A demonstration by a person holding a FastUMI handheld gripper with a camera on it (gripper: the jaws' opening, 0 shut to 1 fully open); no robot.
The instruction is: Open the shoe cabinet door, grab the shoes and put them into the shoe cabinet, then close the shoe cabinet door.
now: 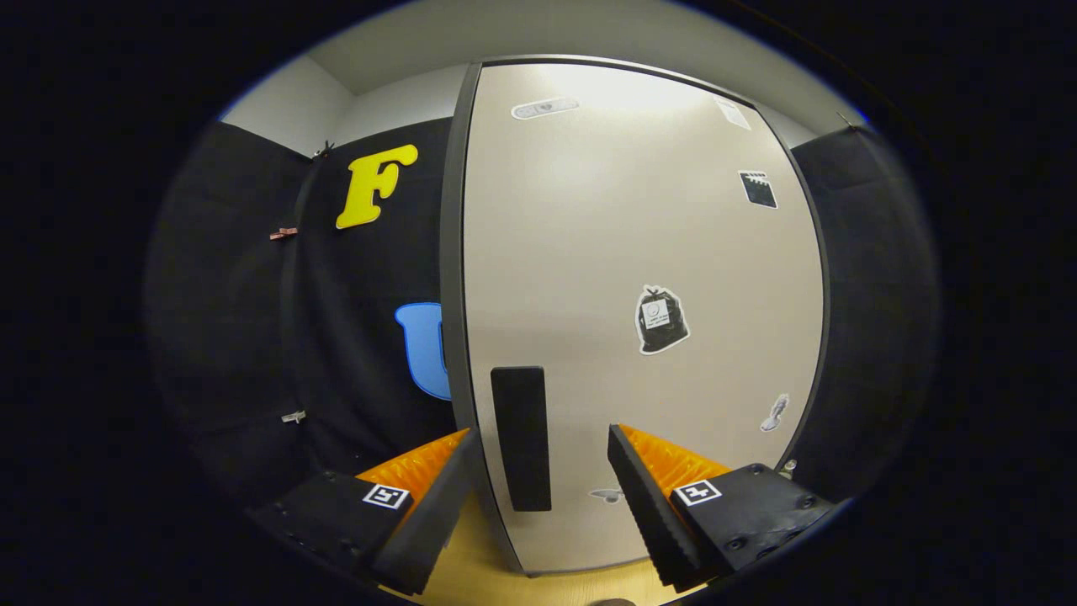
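The shoe cabinet door (623,252) is a tall pale panel with a dark frame, standing shut right in front of me. Several small stickers dot it, among them a black bag sticker (660,320). A black upright handle (521,438) sits near the door's left edge. My gripper (543,442) is open, its two fingers spread to either side of the handle; whether they touch it is unclear. The left fingertip (458,459) lies over the door's left frame, the right fingertip (621,454) over the panel.
Black booth cloth (252,337) hangs to the left and right of the cabinet, with small clips on the left side. A strip of wooden floor (480,555) runs below the door, between my fingers. Pale wall and ceiling lie above.
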